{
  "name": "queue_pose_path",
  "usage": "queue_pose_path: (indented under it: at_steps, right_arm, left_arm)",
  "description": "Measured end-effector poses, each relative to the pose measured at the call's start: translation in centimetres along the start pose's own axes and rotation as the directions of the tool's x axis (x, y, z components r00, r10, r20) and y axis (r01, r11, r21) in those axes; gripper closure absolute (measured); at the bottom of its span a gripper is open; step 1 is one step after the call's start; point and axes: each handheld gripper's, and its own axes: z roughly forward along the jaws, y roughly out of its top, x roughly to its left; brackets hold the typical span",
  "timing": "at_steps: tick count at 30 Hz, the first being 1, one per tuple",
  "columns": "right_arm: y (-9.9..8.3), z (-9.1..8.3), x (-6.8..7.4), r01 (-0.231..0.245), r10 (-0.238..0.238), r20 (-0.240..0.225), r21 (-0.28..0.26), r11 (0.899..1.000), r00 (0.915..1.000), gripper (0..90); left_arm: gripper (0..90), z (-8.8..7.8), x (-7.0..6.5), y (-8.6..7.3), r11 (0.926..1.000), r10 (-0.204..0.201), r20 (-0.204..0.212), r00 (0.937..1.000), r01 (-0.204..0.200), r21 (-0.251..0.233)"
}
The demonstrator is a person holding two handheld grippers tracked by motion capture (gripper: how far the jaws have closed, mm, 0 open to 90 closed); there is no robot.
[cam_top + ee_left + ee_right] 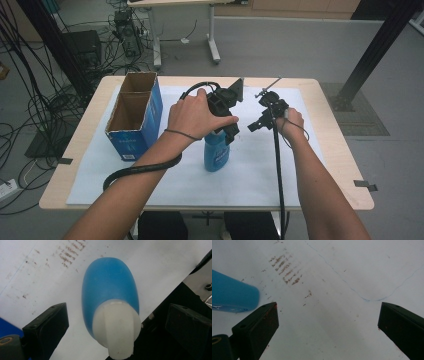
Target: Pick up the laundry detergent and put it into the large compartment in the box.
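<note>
A blue bottle [216,152] with a white cap stands upright on the white sheet [250,172] in the middle of the table. My left gripper [226,124] hangs right over its top, pointing down. In the left gripper view the white cap [116,327] and blue body [110,282] lie between the two wide-apart jaws, untouched by either; my left gripper [117,323] is open. My right gripper [261,121] hovers just right of the bottle. My right gripper [327,325] is open over bare sheet, with the bottle's [233,295] side at far left.
An open blue cardboard box [135,112] with two compartments stands at the sheet's left end. Brown smudges [285,268] mark the sheet. Cables trail from both grippers over the wooden table [332,137]. On the floor behind are more cables and table legs.
</note>
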Motion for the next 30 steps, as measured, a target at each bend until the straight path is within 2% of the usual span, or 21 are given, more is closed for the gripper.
queue_pose_path:
  at_steps: [11,16,19,21,30]
  right_arm:
    - [0.01,-0.12,0.09,-0.003,0.003,0.003,0.001,1.000,1.0000,3.3]
    - [-0.09,-0.11,0.01,-0.002,0.002,0.002,-0.002,1.000,1.0000,3.3]
    - [-0.11,-0.14,0.02,-0.003,0.003,0.003,-0.002,1.000,1.0000,3.3]
    - [-0.10,-0.19,0.07,-0.002,0.002,0.006,-0.002,1.000,1.0000,3.3]
    - [-0.15,-0.21,0.02,-0.004,0.004,0.003,-0.002,1.000,1.0000,3.3]
  left_arm:
    - [5.2,-0.02,0.08,-0.07,1.0000,-0.006,0.000,1.0000,0.006,-0.003]
    - [4.7,-0.20,0.34,-0.37,0.9997,-0.013,0.011,0.9999,0.014,-0.022]
    - [4.7,-0.13,0.20,-0.31,0.9998,-0.015,-0.001,0.9999,0.015,-0.016]
    - [5.0,-0.06,0.32,-0.29,0.9998,-0.018,0.007,0.9998,0.018,-0.013]
    - [5.6,-0.17,0.09,-0.19,0.9998,-0.013,-0.003,0.9999,0.013,-0.014]
